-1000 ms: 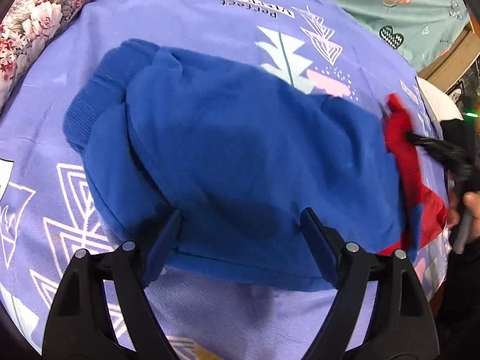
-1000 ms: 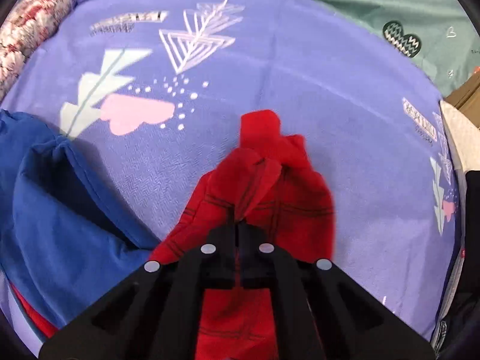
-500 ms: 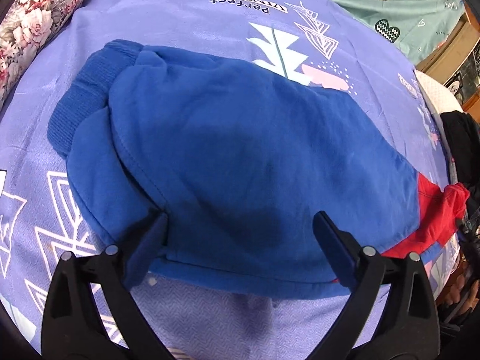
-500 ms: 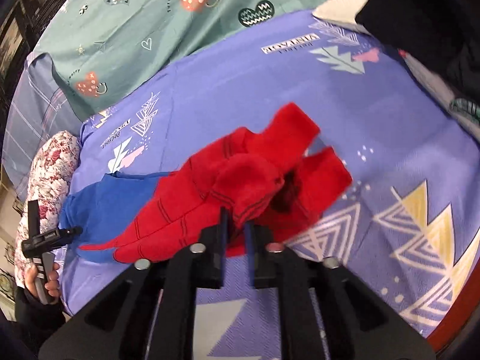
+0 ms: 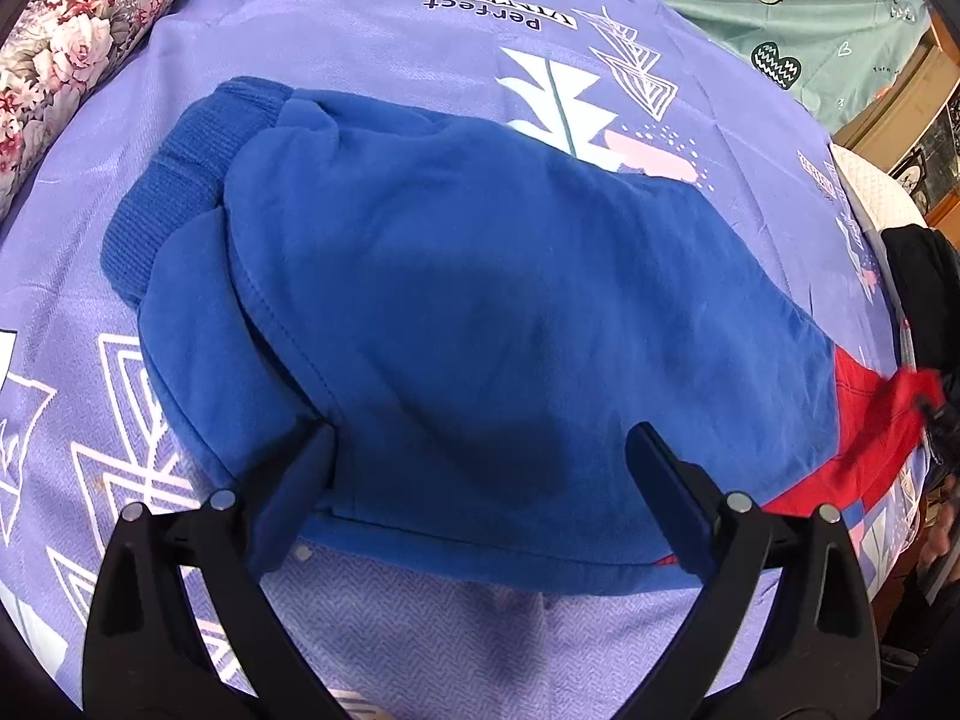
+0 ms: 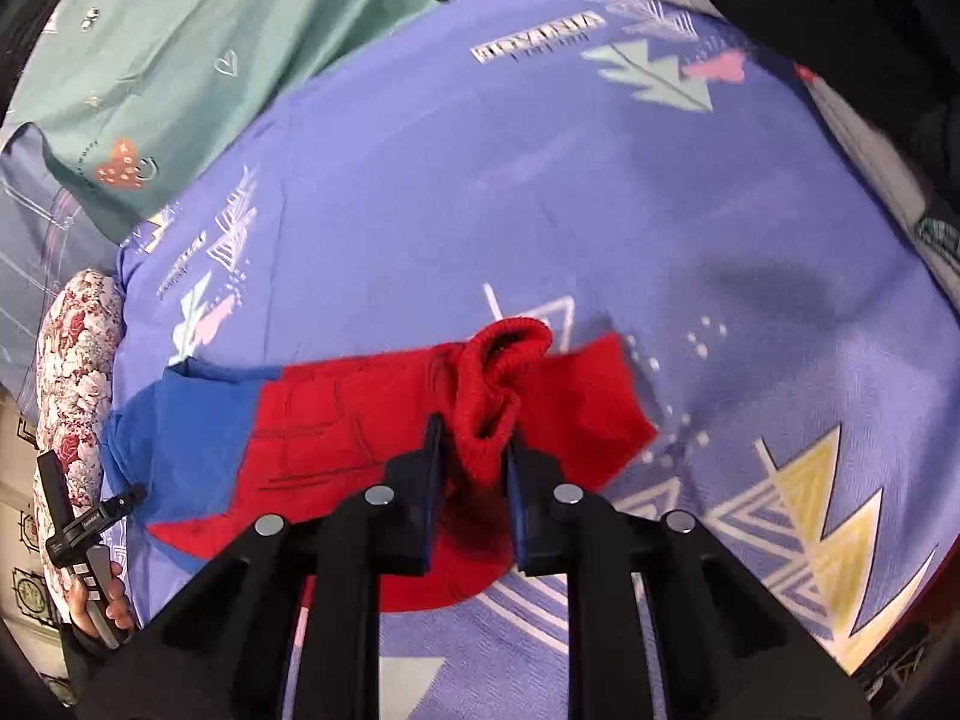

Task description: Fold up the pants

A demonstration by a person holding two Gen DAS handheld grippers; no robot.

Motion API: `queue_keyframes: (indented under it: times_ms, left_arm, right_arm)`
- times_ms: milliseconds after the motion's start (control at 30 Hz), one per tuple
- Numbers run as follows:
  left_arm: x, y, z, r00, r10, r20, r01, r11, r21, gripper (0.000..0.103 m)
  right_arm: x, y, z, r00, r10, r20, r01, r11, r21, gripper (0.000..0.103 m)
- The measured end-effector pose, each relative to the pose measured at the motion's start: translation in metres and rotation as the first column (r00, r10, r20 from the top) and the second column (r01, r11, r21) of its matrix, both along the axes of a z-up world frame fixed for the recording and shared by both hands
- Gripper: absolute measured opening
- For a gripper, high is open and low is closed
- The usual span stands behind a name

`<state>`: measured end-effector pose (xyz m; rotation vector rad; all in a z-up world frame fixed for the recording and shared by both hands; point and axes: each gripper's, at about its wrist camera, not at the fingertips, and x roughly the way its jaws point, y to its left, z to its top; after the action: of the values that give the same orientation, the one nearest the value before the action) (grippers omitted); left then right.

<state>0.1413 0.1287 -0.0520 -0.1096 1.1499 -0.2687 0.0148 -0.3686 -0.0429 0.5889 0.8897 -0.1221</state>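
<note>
The pants (image 5: 480, 300) lie on the purple bedsheet (image 5: 360, 30): blue body, ribbed blue waistband (image 5: 174, 192) at the left, red legs (image 5: 864, 420) stretched out to the right. My left gripper (image 5: 480, 462) stands wide open over the blue cloth's near edge, gripping nothing. In the right wrist view the red leg (image 6: 360, 420) runs left into the blue part (image 6: 192, 438). My right gripper (image 6: 474, 462) has the red knit cuff (image 6: 498, 372) bunched between its fingers; its jaws are closing on it. The left gripper (image 6: 90, 516) shows at the far left, held by a hand.
A floral bolster (image 5: 90, 18) lies along the left side of the bed and a green patterned sheet (image 5: 810, 12) at the back. Black clothing (image 6: 840, 18) and a white pillow (image 5: 870, 192) sit at the right edge, past the red legs.
My right gripper carried the red leg out to the right, away from the blue body, and rolled; the pants now lie stretched out. The left gripper's jaws opened a little wider.
</note>
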Motion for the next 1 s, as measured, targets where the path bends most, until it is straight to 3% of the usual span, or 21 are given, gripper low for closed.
queue_keyframes:
  times_ms: [100,167,200,233,267,333,400,433,567,633,800,900,967,1000]
  left_arm:
    - [0.000,0.004,0.002,1.000,0.025,0.003,-0.024,0.999,-0.030,0.098]
    - [0.001,0.008,0.002,0.999,0.042,0.006,-0.042,0.998,-0.052,0.098]
    - [0.001,0.009,0.001,0.999,0.051,0.011,-0.051,0.997,-0.063,0.098]
    - [0.001,0.009,0.001,0.999,0.052,0.012,-0.051,0.997,-0.062,0.098]
    - [0.001,0.008,0.000,0.999,0.051,0.014,-0.051,0.997,-0.057,0.098]
    - [-0.002,0.003,-0.001,0.999,0.044,0.026,-0.043,0.999,-0.026,0.098]
    - [-0.003,-0.003,-0.002,0.999,0.032,0.034,-0.032,0.999,0.010,0.098]
    - [-0.002,-0.004,-0.002,0.999,0.028,0.036,-0.029,0.999,0.023,0.098]
    - [-0.002,-0.007,-0.003,0.999,0.028,0.035,-0.029,0.999,0.036,0.099]
    - [-0.003,-0.007,-0.003,0.999,0.027,0.037,-0.028,0.999,0.037,0.099]
    - [-0.007,-0.005,0.005,0.998,0.032,0.045,-0.032,0.999,0.007,0.099]
    - [-0.006,-0.008,-0.001,0.999,0.009,0.041,-0.011,0.999,0.049,0.099]
    - [-0.008,-0.012,-0.008,0.999,-0.009,0.050,0.004,0.996,0.088,0.099]
    - [-0.008,-0.013,-0.008,0.999,-0.015,0.052,0.009,0.995,0.098,0.099]
  right_arm:
    - [-0.012,-0.001,0.039,0.976,0.045,0.215,-0.052,0.998,0.031,0.017]
    - [-0.031,0.001,0.073,0.923,0.083,0.376,-0.074,0.997,-0.039,0.017]
    - [-0.035,-0.001,0.078,0.912,0.087,0.400,-0.070,0.996,-0.058,0.017]
    - [-0.037,-0.006,0.073,0.915,0.084,0.395,-0.066,0.996,-0.059,0.017]
    - [-0.032,-0.013,0.058,0.937,0.070,0.342,-0.060,0.997,-0.040,0.017]
    - [-0.023,-0.029,0.008,0.983,0.019,0.181,-0.022,1.000,0.014,0.017]
    - [-0.027,-0.033,-0.024,0.995,0.003,0.100,-0.007,0.999,0.036,0.017]
    - [-0.030,-0.032,-0.027,0.995,-0.001,0.102,-0.003,0.999,0.038,0.017]
    - [-0.037,-0.031,-0.025,0.995,-0.006,0.104,0.003,1.000,0.028,0.020]
    - [-0.037,-0.031,-0.023,0.997,-0.026,0.077,0.027,1.000,-0.010,0.039]
    - [-0.043,-0.022,0.019,0.986,-0.113,0.121,0.134,0.973,-0.188,0.040]
    - [-0.039,0.000,0.040,0.985,0.011,0.174,0.014,0.990,-0.143,0.040]
    - [-0.026,0.017,0.037,0.988,0.081,0.132,-0.063,0.989,-0.130,0.040]
    - [-0.016,0.022,0.026,0.994,0.095,0.058,-0.086,0.987,-0.139,0.041]
